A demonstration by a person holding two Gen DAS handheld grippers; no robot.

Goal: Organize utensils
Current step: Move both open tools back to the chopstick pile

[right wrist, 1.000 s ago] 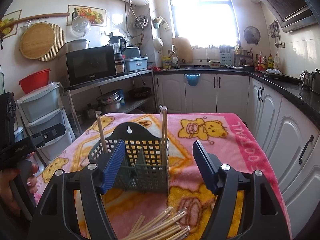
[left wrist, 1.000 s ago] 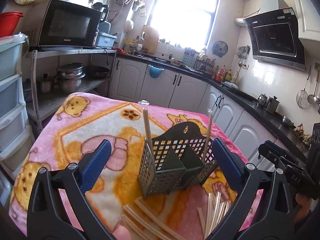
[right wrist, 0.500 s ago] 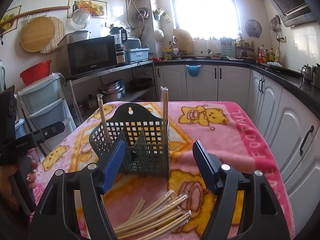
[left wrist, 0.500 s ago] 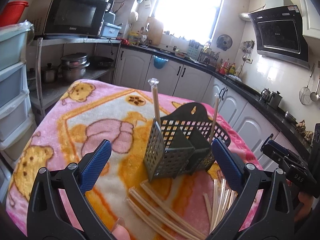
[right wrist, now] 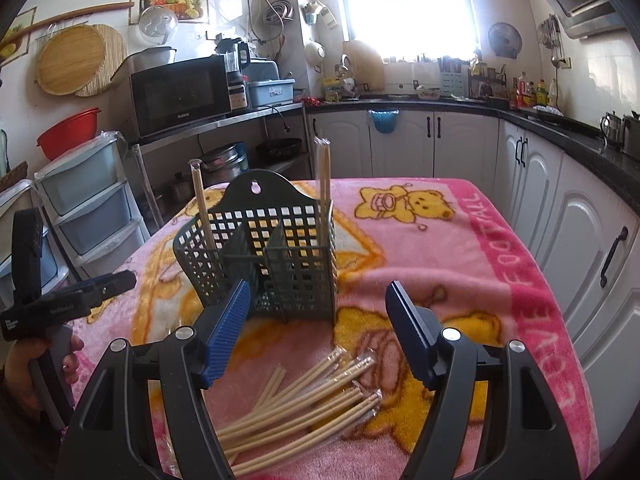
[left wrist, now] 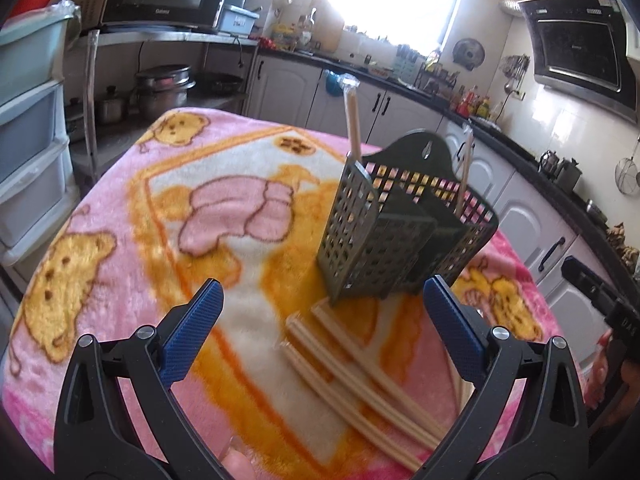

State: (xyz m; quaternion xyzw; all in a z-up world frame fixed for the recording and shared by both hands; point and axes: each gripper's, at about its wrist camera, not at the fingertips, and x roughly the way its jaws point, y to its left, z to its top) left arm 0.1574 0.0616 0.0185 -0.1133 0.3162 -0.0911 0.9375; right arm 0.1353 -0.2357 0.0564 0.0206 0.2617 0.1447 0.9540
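Wrapped chopsticks (right wrist: 304,404) lie below right hand-held gripper (right wrist: 316,336).

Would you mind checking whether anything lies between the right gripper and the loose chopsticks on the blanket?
Nothing visible does. The right gripper is open above the loose chopsticks, which lie bare on the blanket. The holder stands beyond them, not in the way.

Your dark green lattice caddy (right wrist: 276,256) stands upright on the blanket; one wrapped chopstick pair (right wrist: 202,208) leans in its left compartment, another (right wrist: 322,192) stands in its right. Loose wrapped pairs (right wrist: 304,404) lie fanned just before it.
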